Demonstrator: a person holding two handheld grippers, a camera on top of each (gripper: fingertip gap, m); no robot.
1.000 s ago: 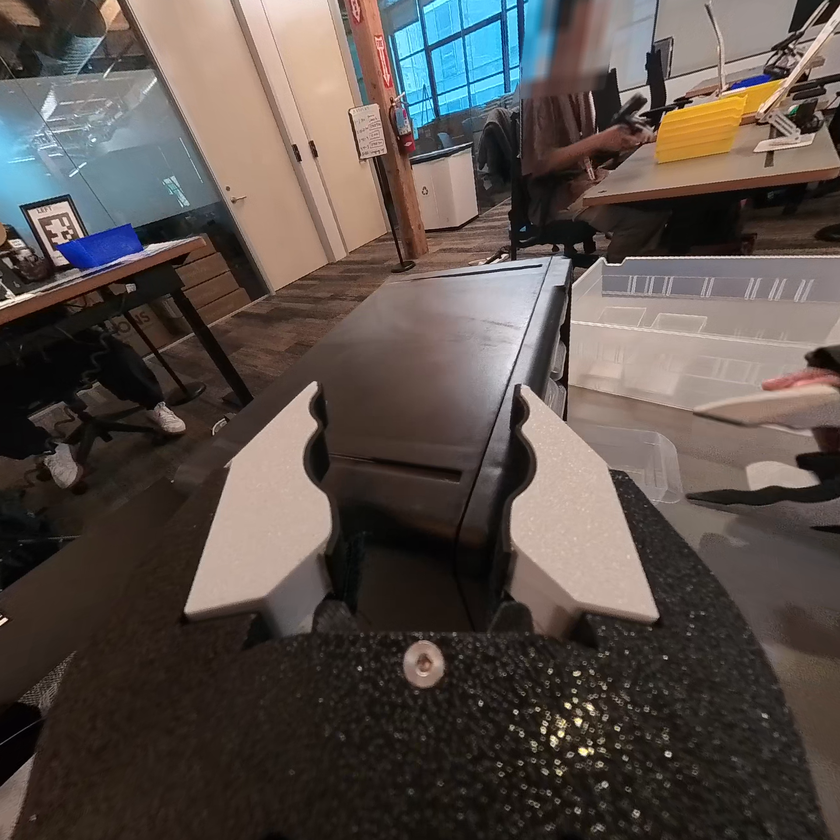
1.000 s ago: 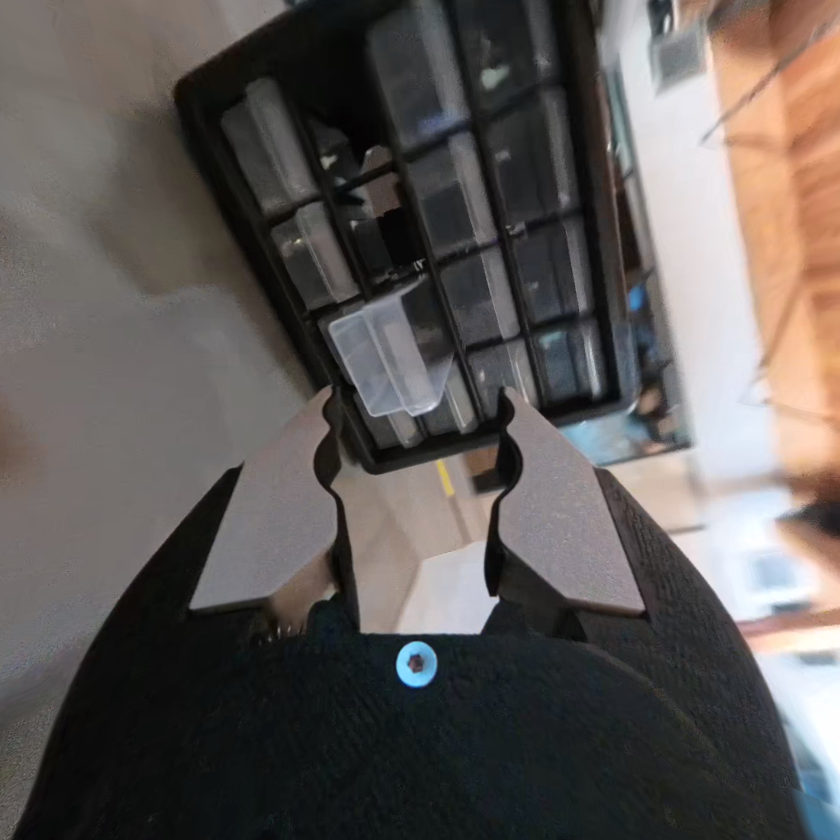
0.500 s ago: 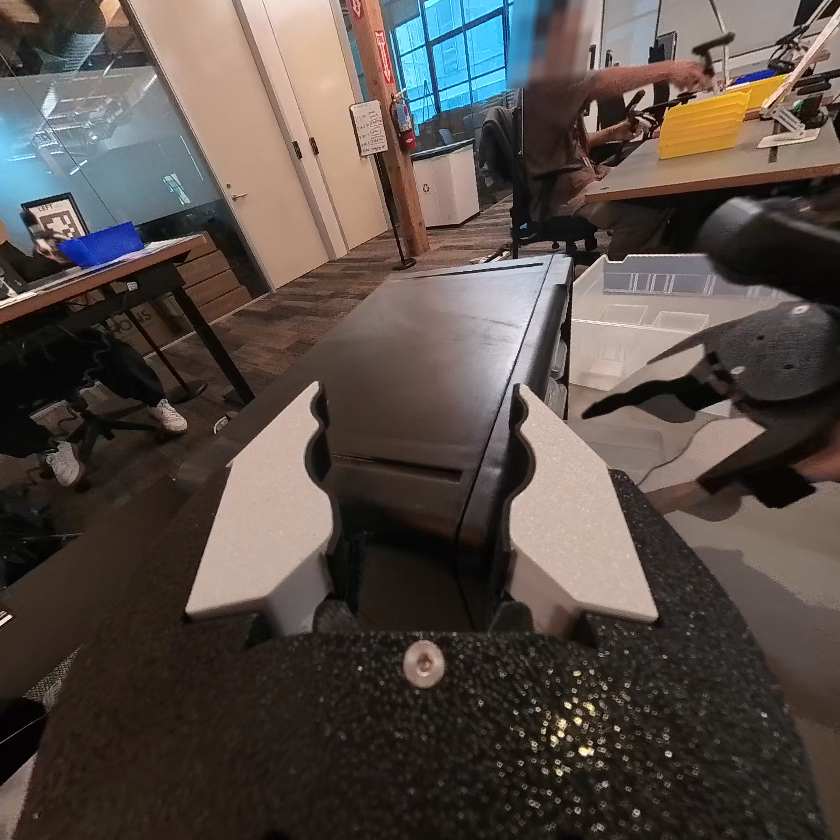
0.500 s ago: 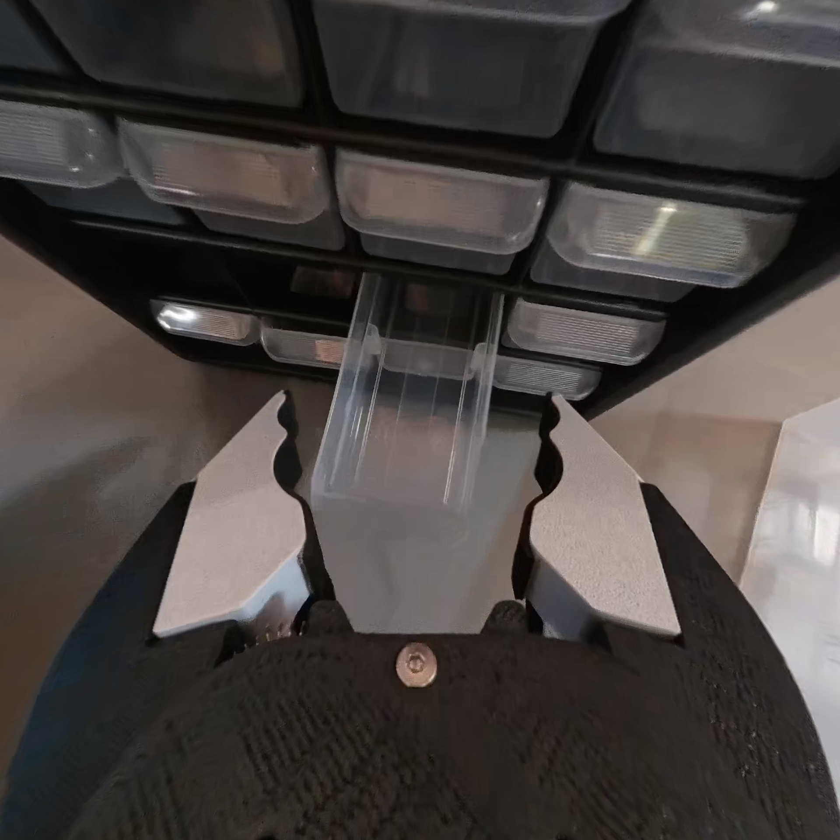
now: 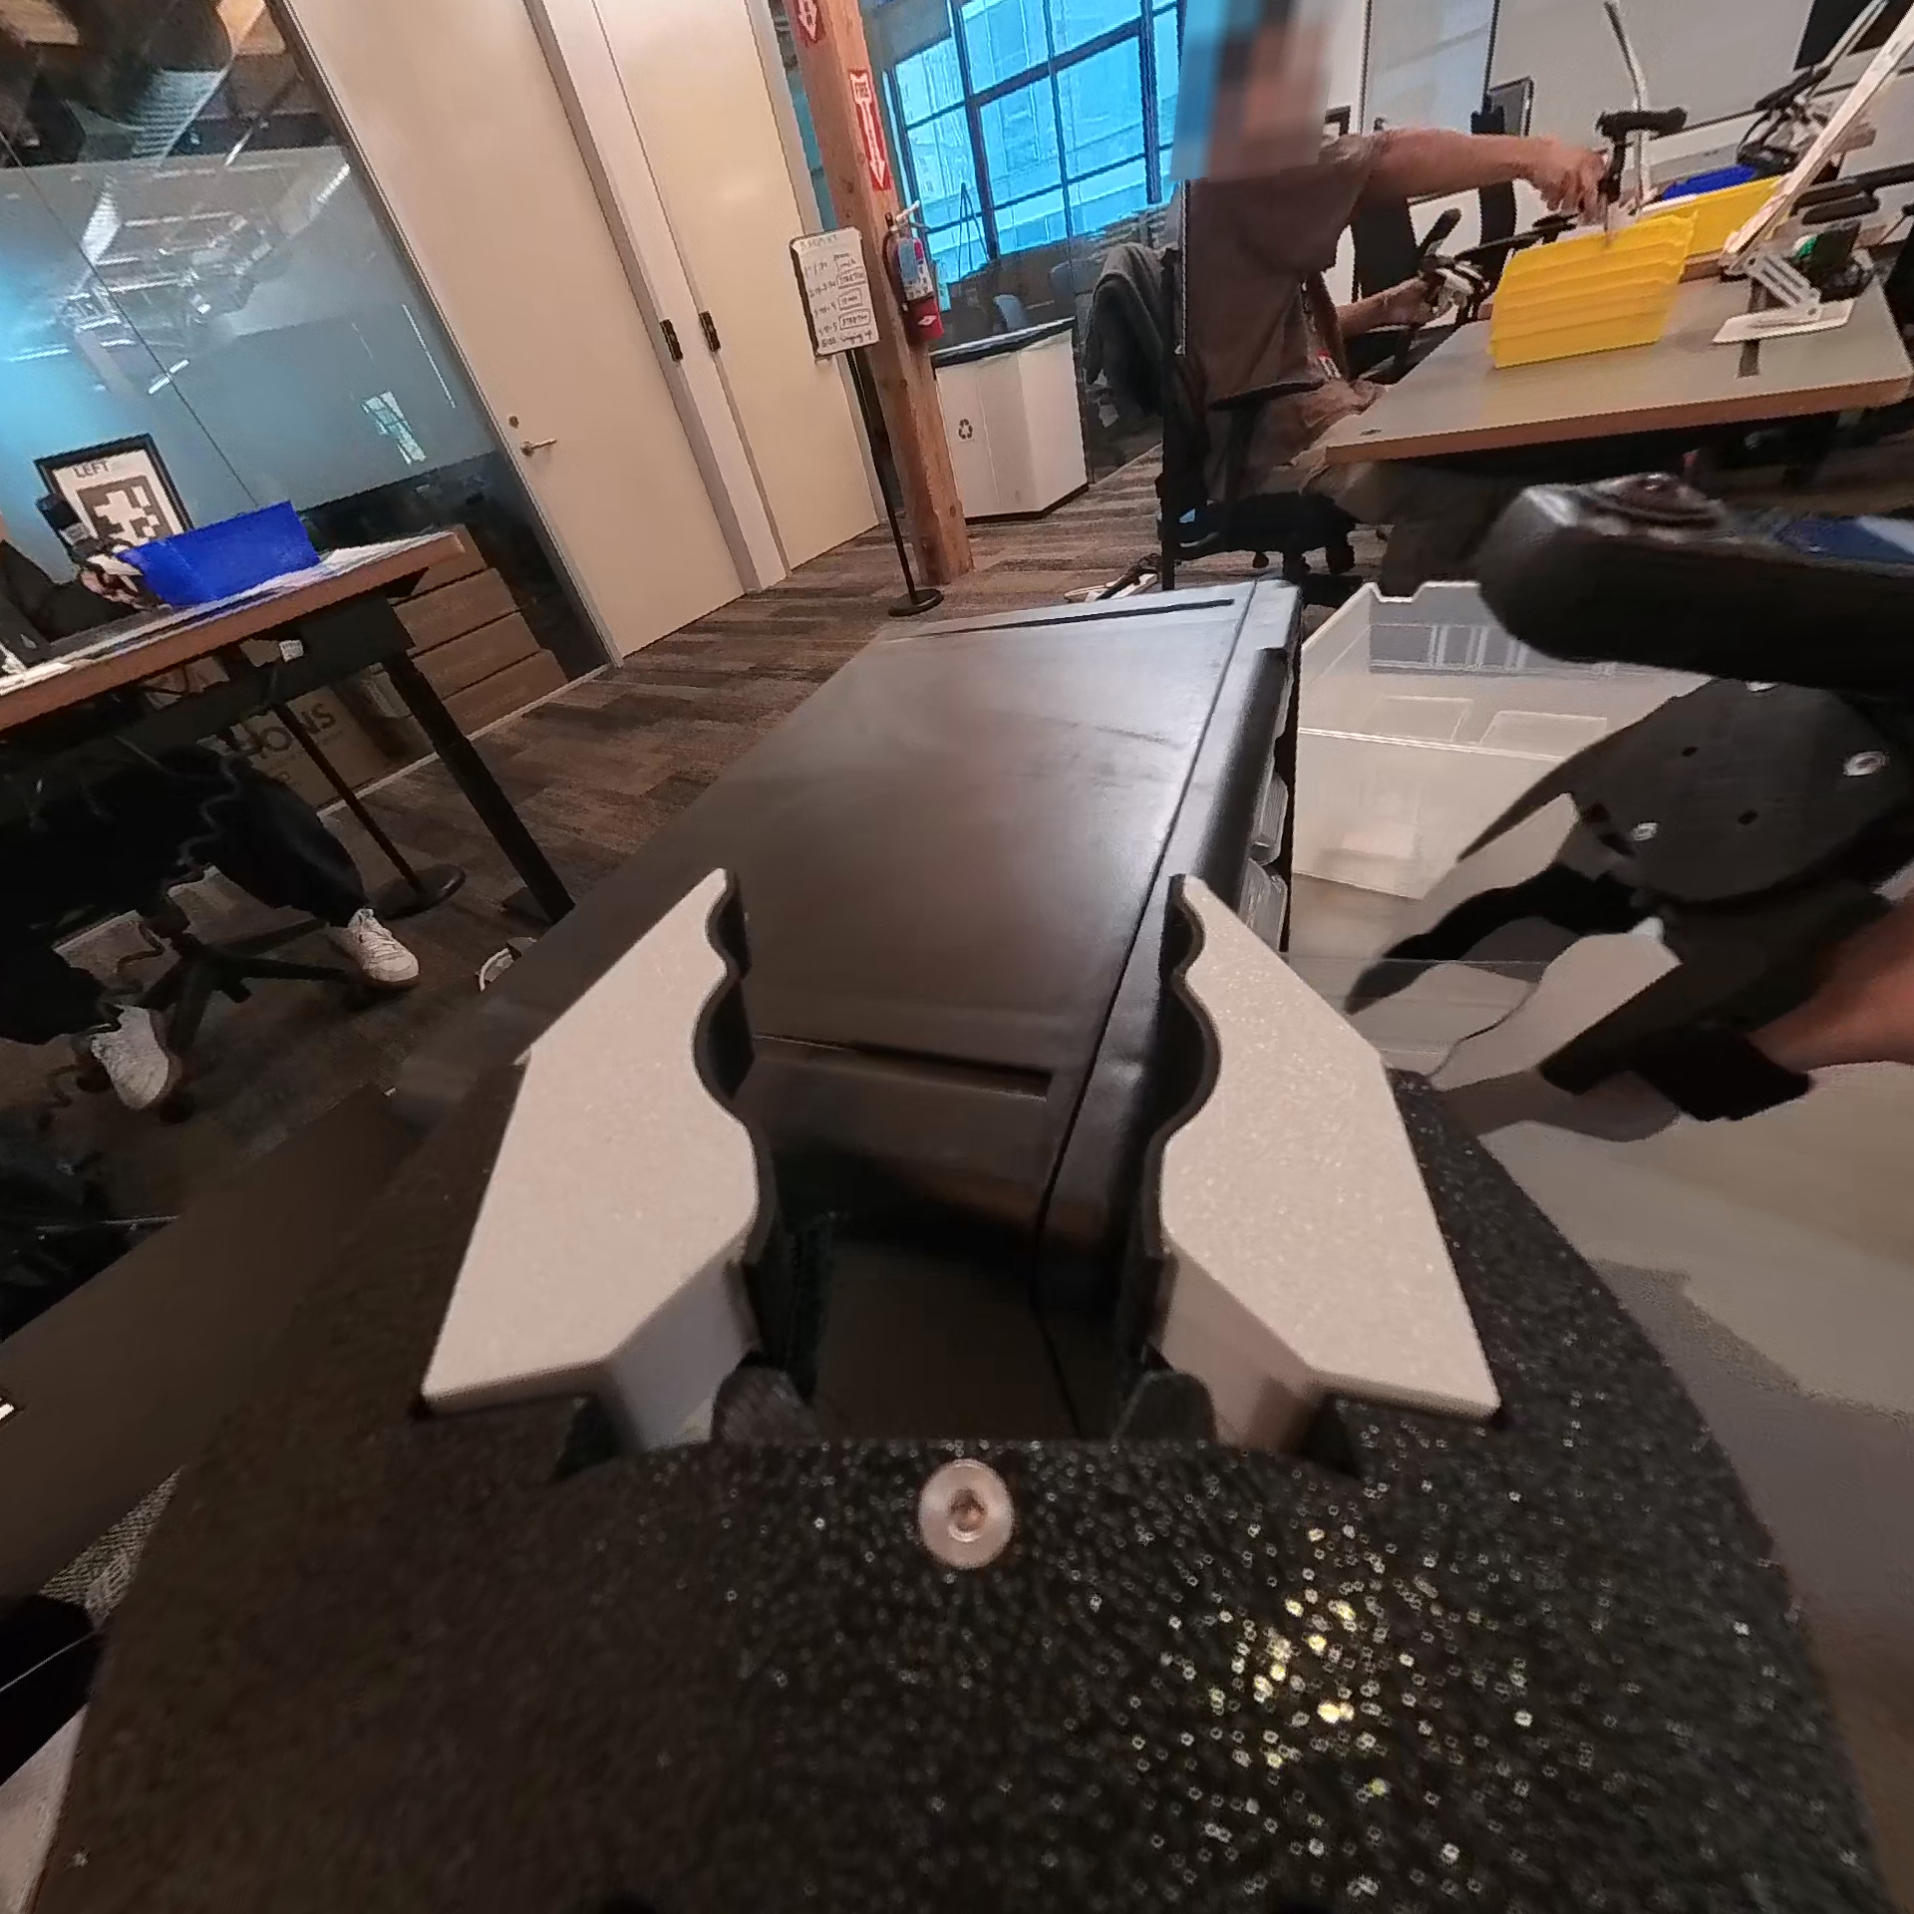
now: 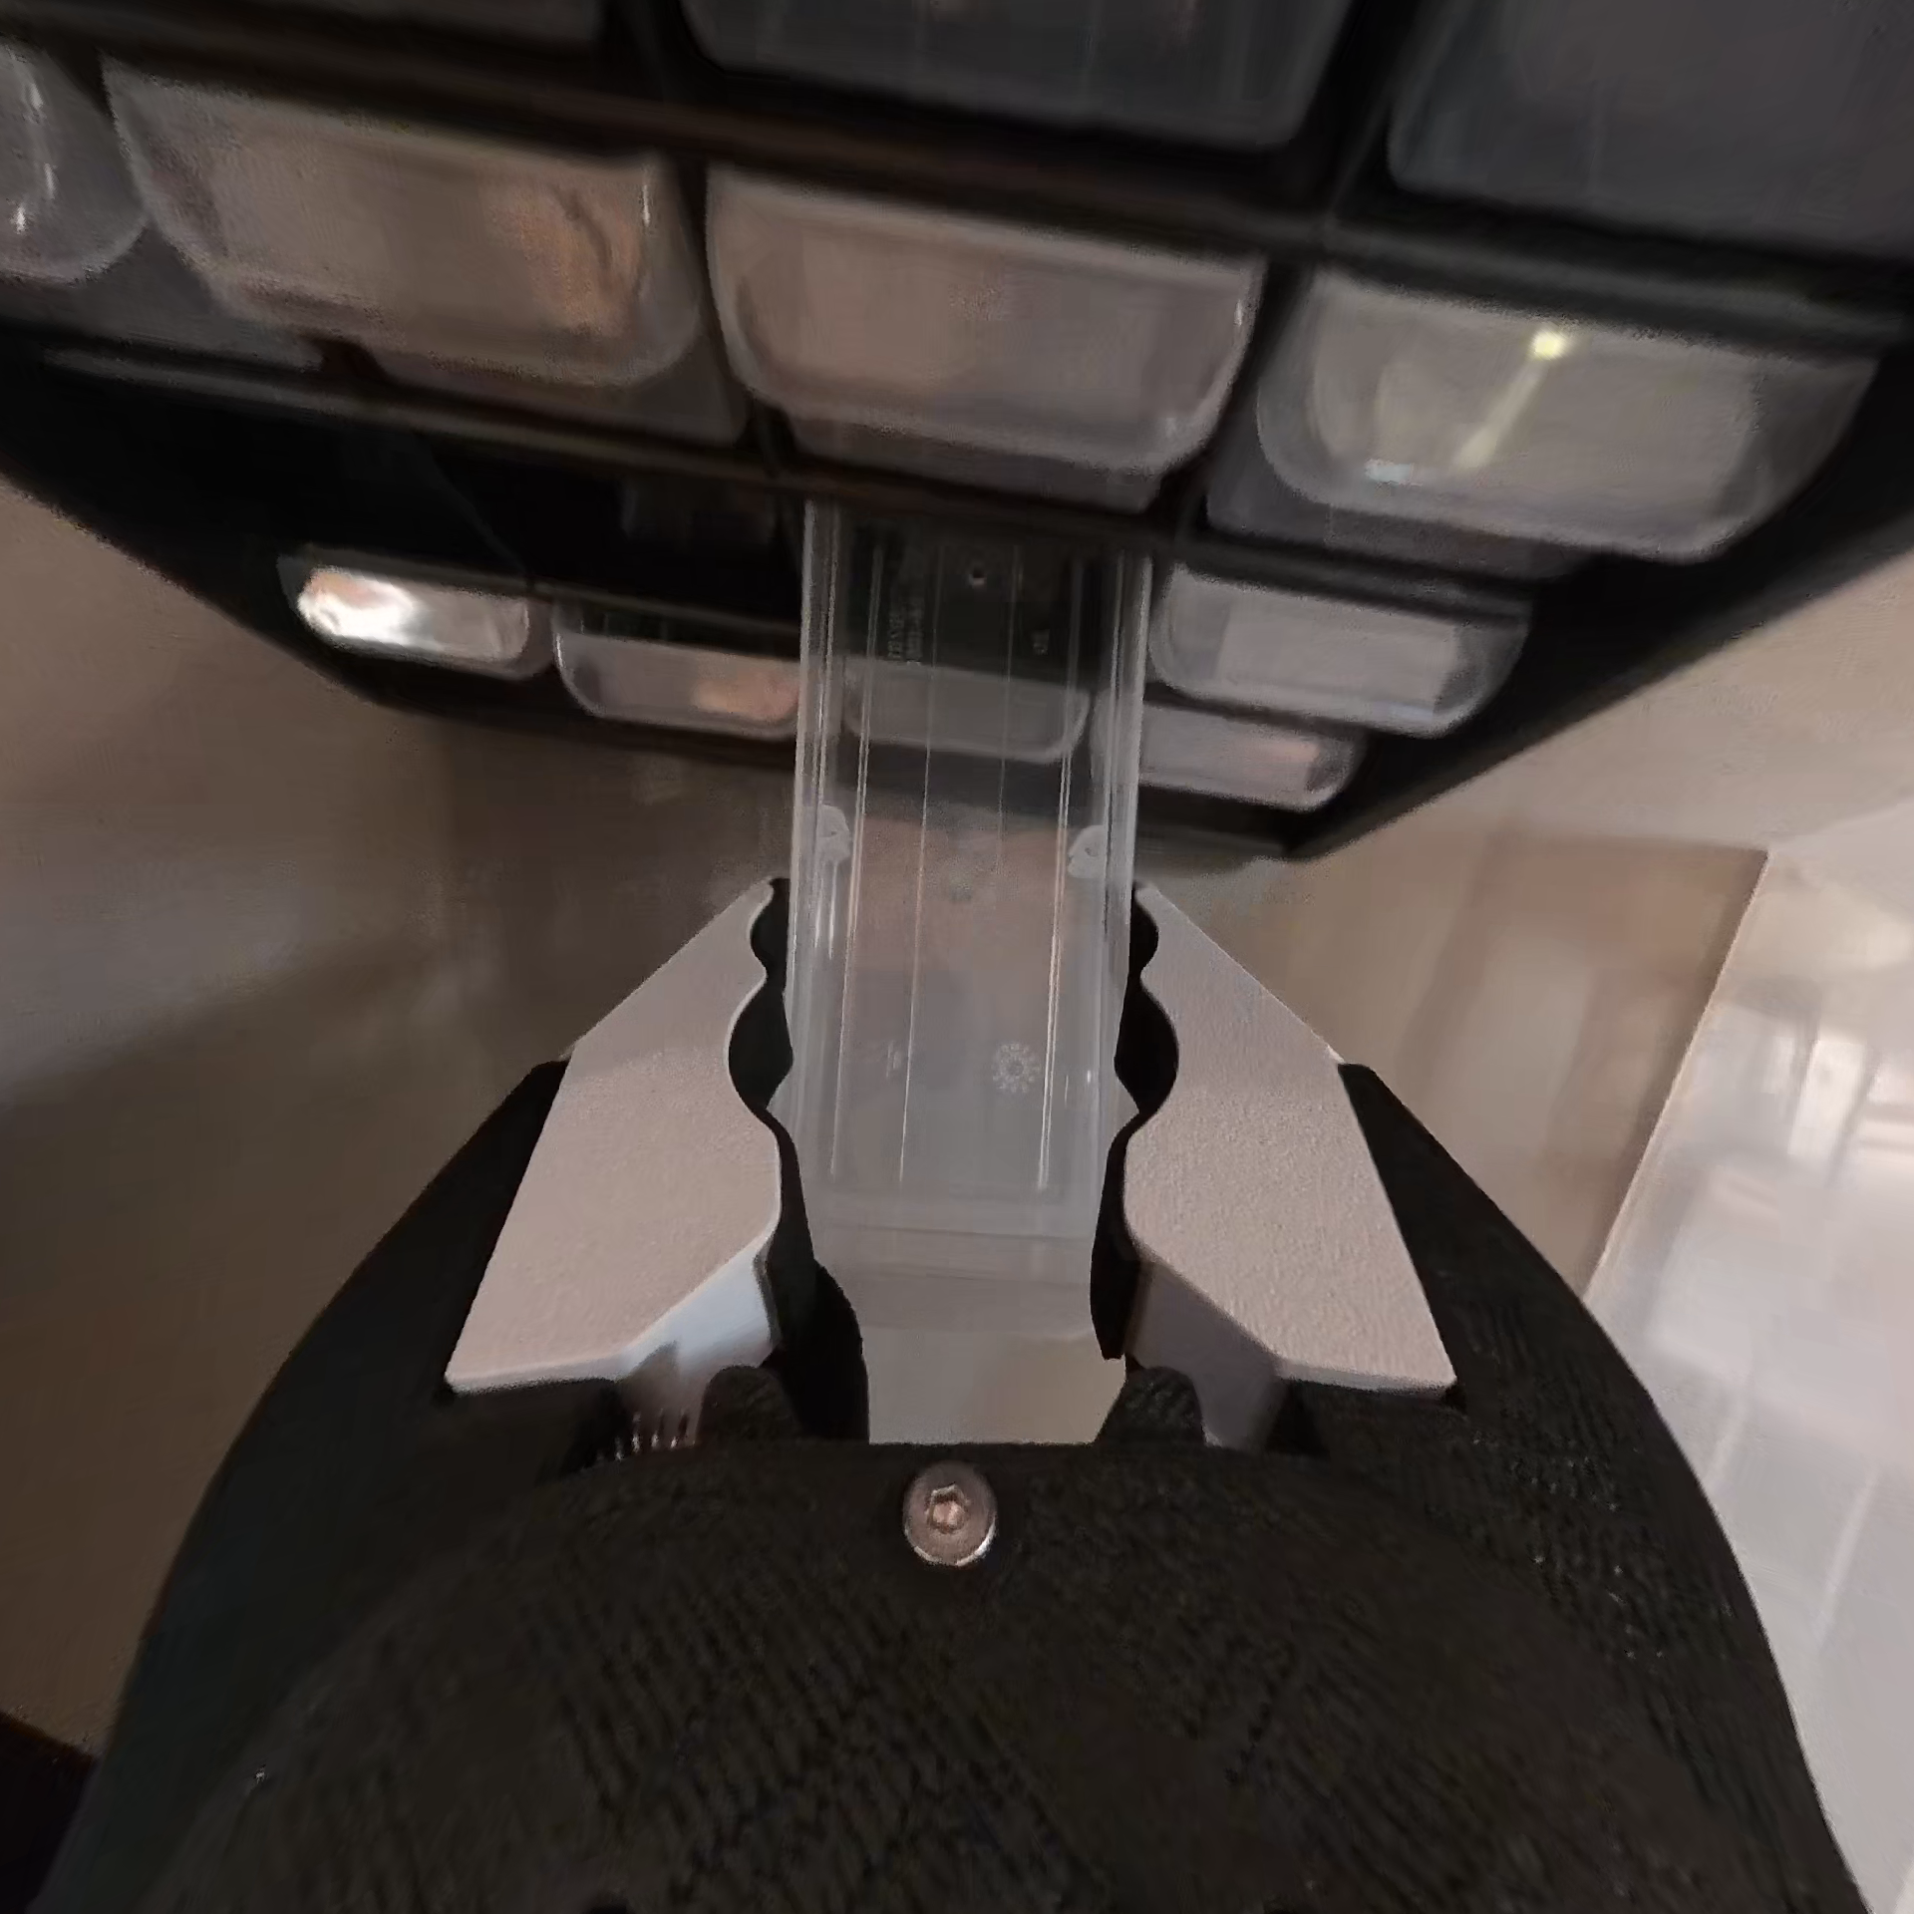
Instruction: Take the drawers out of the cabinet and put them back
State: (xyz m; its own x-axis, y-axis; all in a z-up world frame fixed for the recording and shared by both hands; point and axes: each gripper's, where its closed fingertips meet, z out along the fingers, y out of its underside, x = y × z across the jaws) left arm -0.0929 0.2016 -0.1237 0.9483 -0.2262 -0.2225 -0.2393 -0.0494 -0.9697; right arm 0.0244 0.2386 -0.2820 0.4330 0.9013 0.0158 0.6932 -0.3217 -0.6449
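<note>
On my left camera I see the left gripper [image 5: 953, 974] set over the near end of the black cabinet [image 5: 994, 787], its pale fingers [image 5: 611, 1119] spread and straddling the top edge; whether the pads actually press the casing I cannot tell, so I read them as parted around it. The cabinet runs away from me across the grey table [image 5: 1709, 1243]. Just to its right stands a large clear bin [image 5: 1388, 725], and in front of that bin my right gripper [image 5: 1450, 994] comes in from the right edge, a hand [image 5: 1854, 1015] gripping its handle. Farther back a seated person [image 5: 1274, 311] reaches over another desk toward stacked yellow bins [image 5: 1585, 300]. On my right camera the right gripper [image 6: 953, 1046] faces the cabinet front [image 6: 1554, 766], where rows of clear drawers sit in their slots. One clear drawer [image 6: 963, 932] is pulled far out of a slot in a lower row, its back end still inside the frame, its front end between my fingers [image 6: 642, 1160]. Both pads lie against the drawer's side walls, clamped on it. The clear bin's wall [image 6: 1781, 1139] shows at the right.
</note>
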